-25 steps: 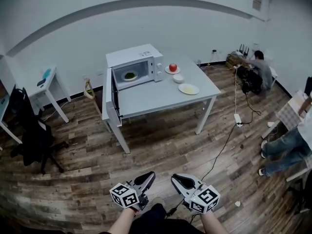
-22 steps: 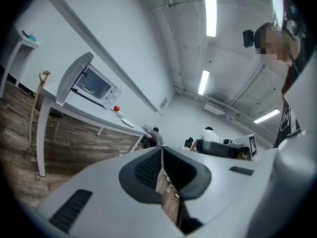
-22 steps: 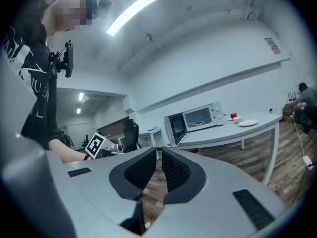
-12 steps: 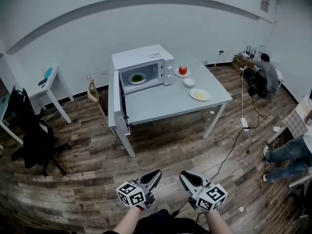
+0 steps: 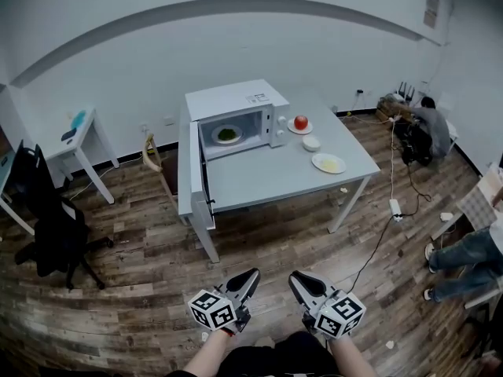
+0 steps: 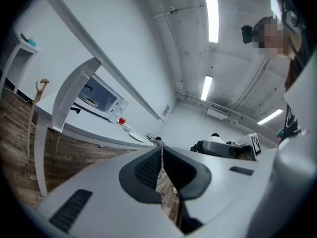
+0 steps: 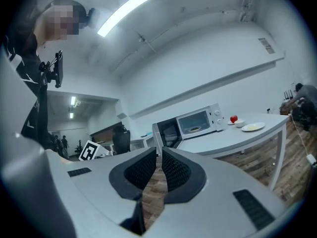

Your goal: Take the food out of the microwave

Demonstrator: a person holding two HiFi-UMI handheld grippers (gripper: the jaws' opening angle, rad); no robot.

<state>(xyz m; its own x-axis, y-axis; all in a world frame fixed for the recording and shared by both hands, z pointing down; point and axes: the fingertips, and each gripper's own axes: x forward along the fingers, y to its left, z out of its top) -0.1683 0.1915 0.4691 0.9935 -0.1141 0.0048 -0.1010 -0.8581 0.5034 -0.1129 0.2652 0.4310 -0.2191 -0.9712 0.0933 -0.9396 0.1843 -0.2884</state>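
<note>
**Head view with both claw views.** The food (image 5: 227, 135) is a small green heap on a pale dish, lying flat inside the microwave (image 5: 236, 96). From here we cannot tell what it is. In the left claw view the open door (image 6: 73, 95), seen nearly edge-on, covers the cavity's left part, and the food is only a thin dark streak. Our forearms are cut off by the lower frame edge.

**Orientation.** The dish is round, so we find no long axis on the food. The microwave stands at the far left corner of the table (image 5: 275, 175), with its long side along the far edge and its opening facing us. The door is hinged at the left and swings out toward us along the table's left edge. To the microwave's right, a red fruit (image 5: 301, 122), a bowl (image 5: 311, 143) and a plate (image 5: 328, 162) run in a row toward the near right.

**Claws.** The left claw (image 5: 251, 275) and right claw (image 5: 292, 278) sit low in the frame over the wood floor (image 5: 118, 273), well apart from the table, with their tips toward it. The left jaws are pressed together. The right jaws meet at the tips, with a sliver of floor showing between them below. Neither holds anything.
</note>
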